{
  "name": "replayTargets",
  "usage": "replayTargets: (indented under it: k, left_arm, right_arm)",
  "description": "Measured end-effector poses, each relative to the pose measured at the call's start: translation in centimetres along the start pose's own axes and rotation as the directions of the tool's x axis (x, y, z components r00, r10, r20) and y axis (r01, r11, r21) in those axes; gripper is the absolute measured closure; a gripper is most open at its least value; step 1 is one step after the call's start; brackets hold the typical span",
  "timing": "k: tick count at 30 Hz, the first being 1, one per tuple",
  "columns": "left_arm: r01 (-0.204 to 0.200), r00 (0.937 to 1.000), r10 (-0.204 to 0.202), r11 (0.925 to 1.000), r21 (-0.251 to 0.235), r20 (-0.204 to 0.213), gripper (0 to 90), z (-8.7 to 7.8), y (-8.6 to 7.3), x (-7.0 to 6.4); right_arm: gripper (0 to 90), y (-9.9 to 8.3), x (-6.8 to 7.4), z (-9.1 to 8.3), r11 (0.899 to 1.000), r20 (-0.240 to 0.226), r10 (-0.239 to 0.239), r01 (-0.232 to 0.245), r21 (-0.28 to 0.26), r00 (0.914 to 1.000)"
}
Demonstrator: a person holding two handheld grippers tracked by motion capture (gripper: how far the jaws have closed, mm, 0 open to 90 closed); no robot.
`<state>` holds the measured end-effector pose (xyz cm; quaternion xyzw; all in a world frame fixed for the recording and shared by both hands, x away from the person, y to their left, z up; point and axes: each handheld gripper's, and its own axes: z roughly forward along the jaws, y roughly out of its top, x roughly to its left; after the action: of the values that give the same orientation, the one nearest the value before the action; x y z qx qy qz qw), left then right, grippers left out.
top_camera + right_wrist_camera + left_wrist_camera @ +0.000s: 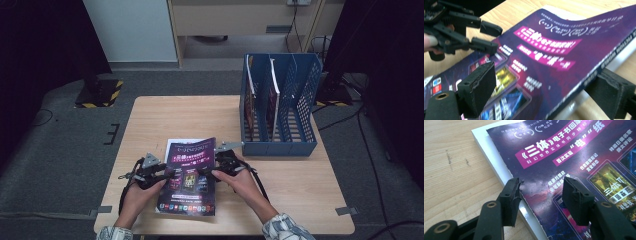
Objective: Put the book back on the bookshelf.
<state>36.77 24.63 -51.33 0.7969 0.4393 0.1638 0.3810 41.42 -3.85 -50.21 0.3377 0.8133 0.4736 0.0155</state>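
Note:
A purple-covered magazine (pixel 190 175) (pixel 574 152) (pixel 554 50) lies on top of a white booklet (pixel 172 145) (pixel 489 147) near the table's front edge. My left gripper (pixel 172 172) (pixel 541 195) is open at the magazine's left edge, with one jaw at the edge and the other over the cover. My right gripper (pixel 205 171) (pixel 544 87) is open around the spine side, which is raised. One of its jaws is above the cover and the other is under the spine. In the right gripper view the left gripper (pixel 489 37) shows across the cover.
A blue file rack (pixel 280 145) stands at the back right of the wooden table (pixel 165 115), with two magazines (pixel 248 95) upright in its left slots. Grey carpet surrounds the table.

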Motion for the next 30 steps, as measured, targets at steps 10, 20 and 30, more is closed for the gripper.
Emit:
replayTargets:
  k: [10, 20, 30]
  left_arm:
    - [0.0, 1.0, 0.0, 1.0, 0.001, 0.002, 47.3, 0.0, -0.1, 0.1]
    - [0.002, 1.0, -0.002, 1.0, -0.001, 0.006, 47.1, 0.0, -0.1, 0.2]
    - [0.002, 1.0, -0.002, 1.0, -0.004, 0.006, 47.0, -0.1, -0.1, 0.2]
  right_arm:
    - [12.1, 2.6, -0.2, 1.6, 0.999, 0.028, -0.001, 0.0, 0.034, 0.9996]
    - [19.9, 3.6, -0.1, 3.4, 0.998, 0.041, 0.004, -0.006, 0.064, 0.9991]
    - [29.4, 3.3, -0.1, 4.7, 0.994, 0.055, 0.016, -0.022, 0.108, 0.9983]
